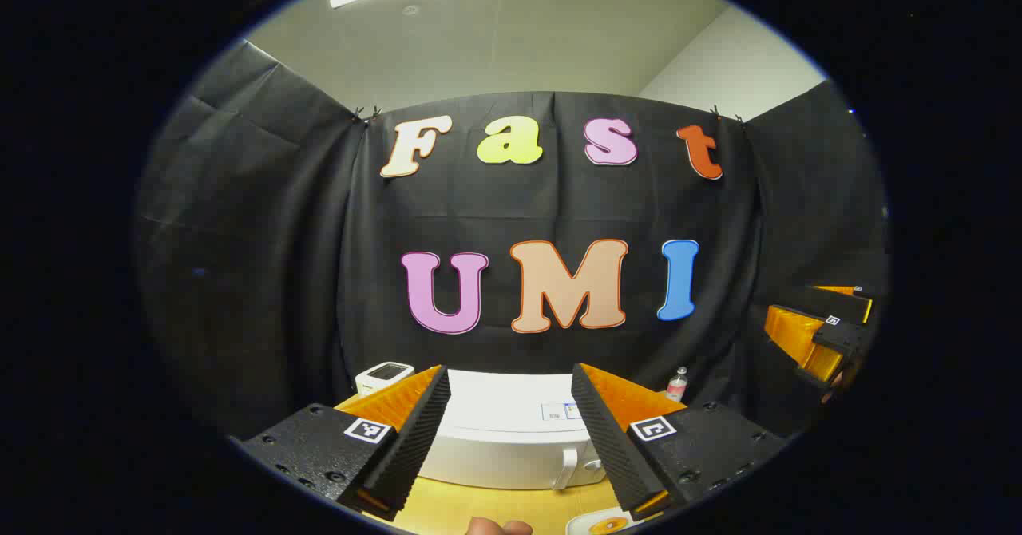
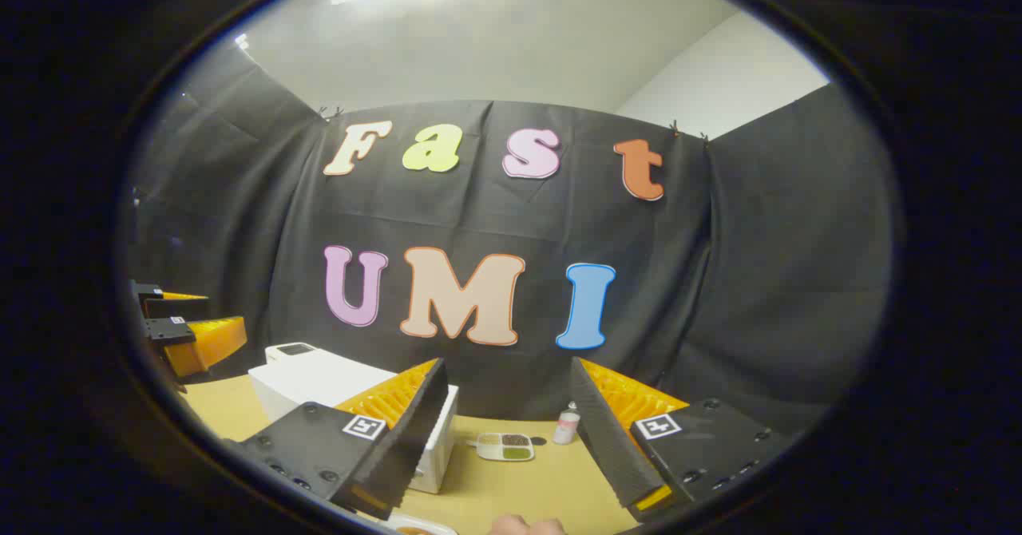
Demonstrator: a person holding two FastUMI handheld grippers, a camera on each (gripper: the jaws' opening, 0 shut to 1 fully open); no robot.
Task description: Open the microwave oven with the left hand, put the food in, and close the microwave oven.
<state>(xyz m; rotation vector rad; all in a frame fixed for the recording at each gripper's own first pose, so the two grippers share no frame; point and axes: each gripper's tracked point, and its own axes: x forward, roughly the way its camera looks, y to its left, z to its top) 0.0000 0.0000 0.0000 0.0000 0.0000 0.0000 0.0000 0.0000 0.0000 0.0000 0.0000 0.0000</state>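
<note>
My left gripper is wide open and holds nothing, so I should hook the microwave door handle gently.

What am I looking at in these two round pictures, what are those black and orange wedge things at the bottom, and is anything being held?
A person holds a two-finger tool in each hand, and each tool carries its own camera. The wedges are the fingers. In the left gripper view, the left gripper stands open and empty, facing the white box-shaped microwave oven on the yellow wooden table. The door looks closed. The right gripper view shows the right gripper, also open and empty. Beyond it lie a small white divided dish and a little pale bottle. A white plate with something orange sits at the left gripper view's bottom edge.
</note>
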